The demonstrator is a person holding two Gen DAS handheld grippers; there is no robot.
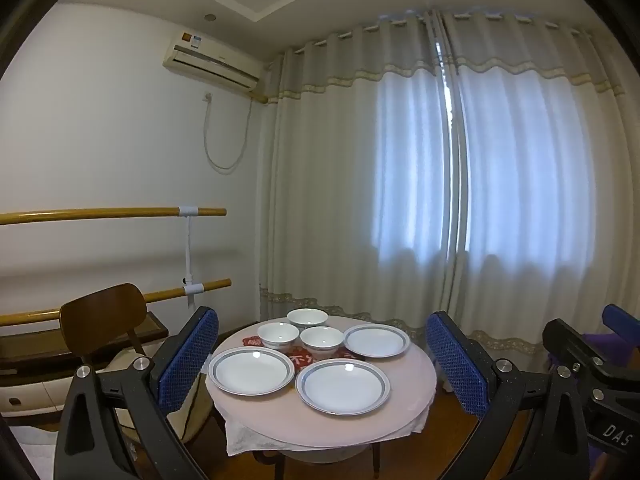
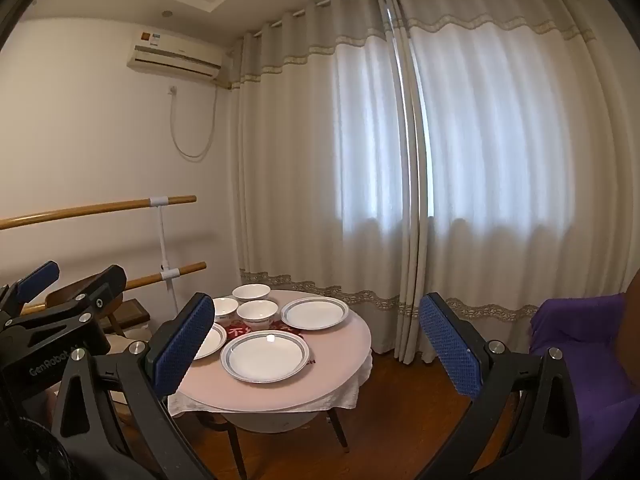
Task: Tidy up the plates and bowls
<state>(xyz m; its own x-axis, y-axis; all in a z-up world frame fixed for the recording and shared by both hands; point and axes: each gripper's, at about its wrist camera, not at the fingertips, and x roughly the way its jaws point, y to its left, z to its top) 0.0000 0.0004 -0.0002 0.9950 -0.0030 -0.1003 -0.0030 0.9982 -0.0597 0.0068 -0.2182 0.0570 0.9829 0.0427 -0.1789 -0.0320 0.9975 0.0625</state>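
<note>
White china with grey-blue rim bands sits on the round table (image 1: 400,408), nothing stacked yet. We count three plates and three bowls.

- near left plate (image 1: 251,370) and near right plate (image 1: 343,386) lie side by side, just apart
- far right plate (image 1: 377,340) lies behind the near right one
- far bowl (image 1: 307,317), left bowl (image 1: 278,334) and middle bowl (image 1: 322,338) cluster in a triangle at the far left of the table, close together; we can't tell whether they touch
- red mat (image 1: 301,358) with white characters shows between the bowls and the near plates

We see the left gripper (image 1: 322,364) spread wide, blue pads well apart, nothing between them, held off the table on its near side. Right gripper (image 2: 316,350) is likewise spread wide and empty, near side of the table, to the right of the left one.

Wooden chair (image 1: 102,312) stands left of the table. Pale curtains (image 1: 400,184) hang behind it. Purple cloth (image 2: 580,340) at far right.
</note>
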